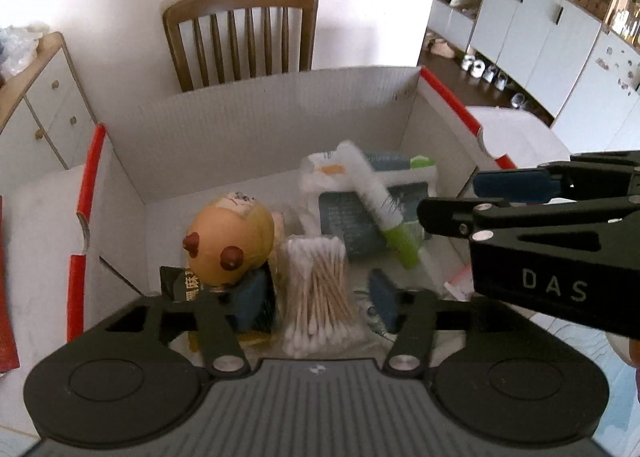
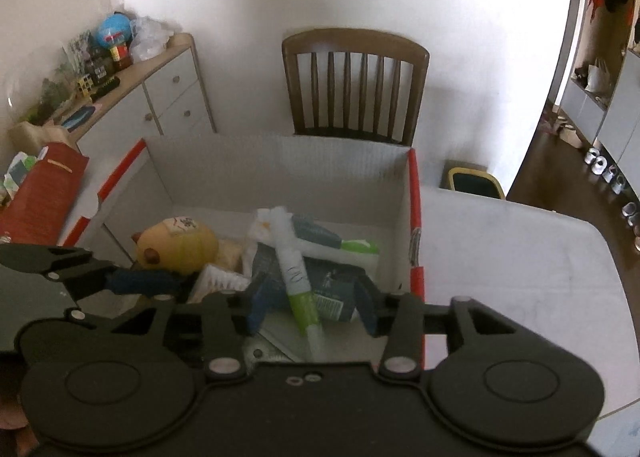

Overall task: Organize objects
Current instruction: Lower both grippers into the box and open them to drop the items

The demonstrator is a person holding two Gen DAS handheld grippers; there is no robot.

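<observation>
— Blue pads on both tools, see? The left gripper (image 1: 316,297) has its jaws apart, straddling the bag of cotton swabs (image 1: 318,293) without pressing it. The right gripper (image 2: 310,303) is the same, jaws parted around the white-and-green tube (image 2: 296,277), nothing pinched as far as I can tell.

— So both things are let go inside the cardboard box (image 2: 280,161)?

— Looks that way to me. The swabs stand at the near end, just beside the yellow round toy (image 1: 230,241). The tube lies across the blue-grey packets (image 2: 320,285) nearer the right wall (the one with the red edge).

— How would you finish this step cleanly?

— Lift each tool straight up and back, keeping the jaws wide, so a pad doesn't drag the bag over or roll the tube. The bag seems the touchier one; it's soft and stands on end.

— Which way does the tube point?

— Its long axis runs near to far, slanted a little. From the right wrist view, the narrow pale end points toward the person and the blurred white end toward the far wall and the wooden chair (image 2: 354,85). The swab sticks run near to far as well.
</observation>
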